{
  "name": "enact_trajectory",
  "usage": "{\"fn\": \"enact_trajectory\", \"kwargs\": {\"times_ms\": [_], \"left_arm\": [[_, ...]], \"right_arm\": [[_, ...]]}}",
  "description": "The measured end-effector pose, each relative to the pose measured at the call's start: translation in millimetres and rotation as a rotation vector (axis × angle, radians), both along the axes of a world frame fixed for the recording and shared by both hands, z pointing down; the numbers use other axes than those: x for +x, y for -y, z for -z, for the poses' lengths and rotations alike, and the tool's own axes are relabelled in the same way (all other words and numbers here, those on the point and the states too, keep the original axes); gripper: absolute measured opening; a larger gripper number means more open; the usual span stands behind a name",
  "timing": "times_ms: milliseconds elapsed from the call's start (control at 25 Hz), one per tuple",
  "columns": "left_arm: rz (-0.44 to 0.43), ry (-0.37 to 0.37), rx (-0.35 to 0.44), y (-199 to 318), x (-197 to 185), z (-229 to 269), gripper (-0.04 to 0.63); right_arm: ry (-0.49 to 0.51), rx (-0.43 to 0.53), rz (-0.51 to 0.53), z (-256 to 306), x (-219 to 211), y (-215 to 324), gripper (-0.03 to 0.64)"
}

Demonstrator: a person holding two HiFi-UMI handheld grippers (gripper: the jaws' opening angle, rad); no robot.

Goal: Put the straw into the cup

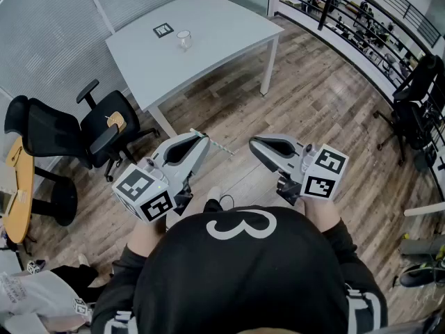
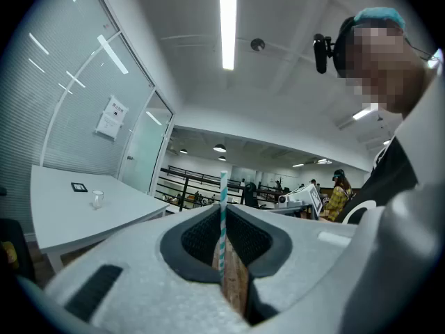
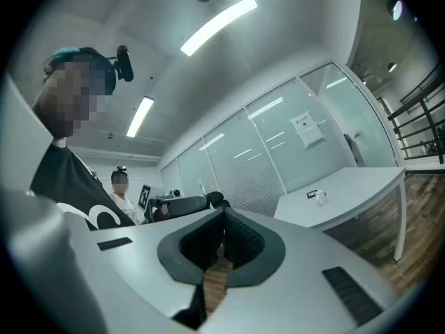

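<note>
A: Where's the straw (image 1: 217, 145)?

B: Clamped in the left hand-held gripper (image 1: 201, 139), one end poking out past the tips. The cup (image 1: 183, 39) stands on the table (image 1: 229, 19), well apart from it.

A: And the right hand-held gripper (image 1: 254, 145)?

B: Jaws together, empty. I'd get close first, line the straw's end up over the cup's mouth, then lower it and let go.

The cup (image 1: 183, 39) stands on the table (image 1: 222, 26), just right of a marker card (image 1: 163, 30). An office chair (image 1: 104, 127) sits left of the table.
</note>
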State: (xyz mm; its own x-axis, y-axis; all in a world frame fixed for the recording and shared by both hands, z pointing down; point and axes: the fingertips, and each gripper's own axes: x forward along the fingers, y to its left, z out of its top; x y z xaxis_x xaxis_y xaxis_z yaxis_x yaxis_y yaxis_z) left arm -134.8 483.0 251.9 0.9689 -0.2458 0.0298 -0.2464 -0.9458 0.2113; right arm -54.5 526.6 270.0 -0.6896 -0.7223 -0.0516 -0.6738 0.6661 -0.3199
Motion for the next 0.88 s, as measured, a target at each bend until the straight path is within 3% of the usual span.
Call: {"fn": "enact_trajectory", "kwargs": {"times_ms": [200,640,880], "left_arm": [[0.005,0.008,0.049,-16.4,4.1,11.7,0.035],[0.009,0.028,0.061,-18.8,5.9,9.8,0.035],[0.017,0.014,0.031,-0.5,1.8,-1.3,0.035]], "right_arm": [[-0.014,0.029,0.002,7.8,5.0,-12.4,0.014],[-0.013,0.019,-0.024,6.3,11.0,-12.5,0.014],[-0.016,-0.006,-0.027,-5.7,6.5,4.7,0.014]]}}
